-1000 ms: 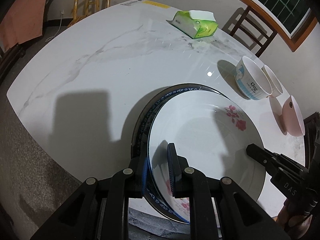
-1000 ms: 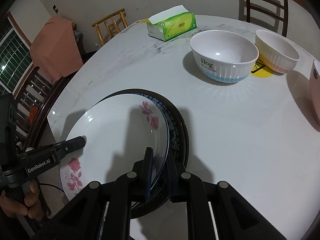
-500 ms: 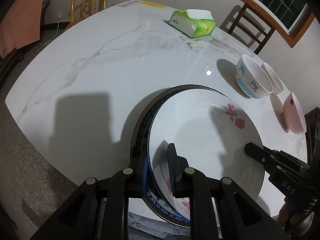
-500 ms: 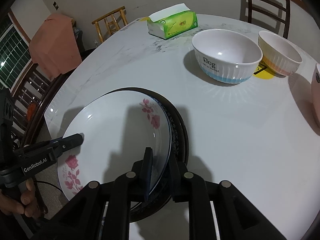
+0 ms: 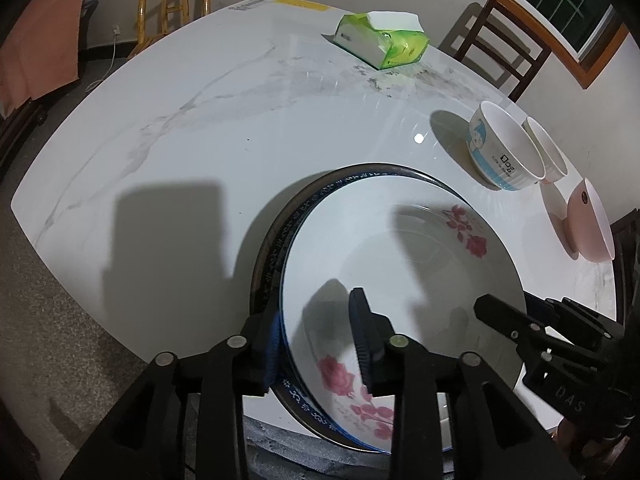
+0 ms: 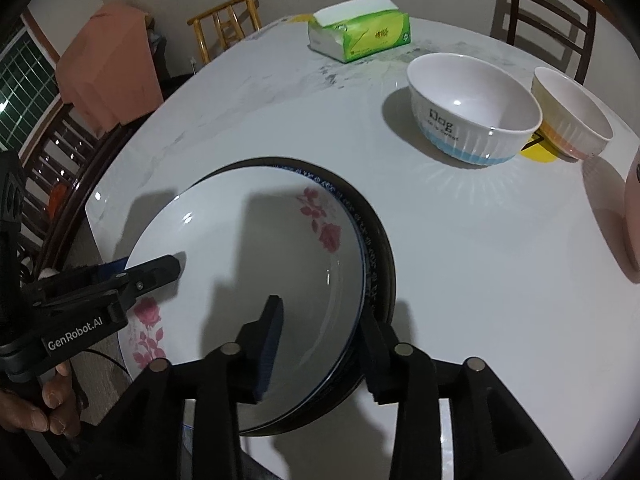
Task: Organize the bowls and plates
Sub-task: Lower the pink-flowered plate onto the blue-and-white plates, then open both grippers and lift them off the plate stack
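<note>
Three stacked plates (image 6: 256,248) at table (image 5: 192,128) edge, left gripper (image 5: 316,344) and right gripper (image 6: 320,344) each straddling rims, jaws spread, three bowls (image 6: 472,108) beyond, one tissue pack (image 6: 360,36)

Light comes from overhead and falls hard on the marble table (image 5: 200,128), leaving a small bright glare spot (image 5: 418,138) and sharp dark shadows beside the bowls and under both tools. The room behind is dim. Both fisheye views bend strongly at the rim, with black vignetted corners; focus is fairly sharp throughout.
</note>
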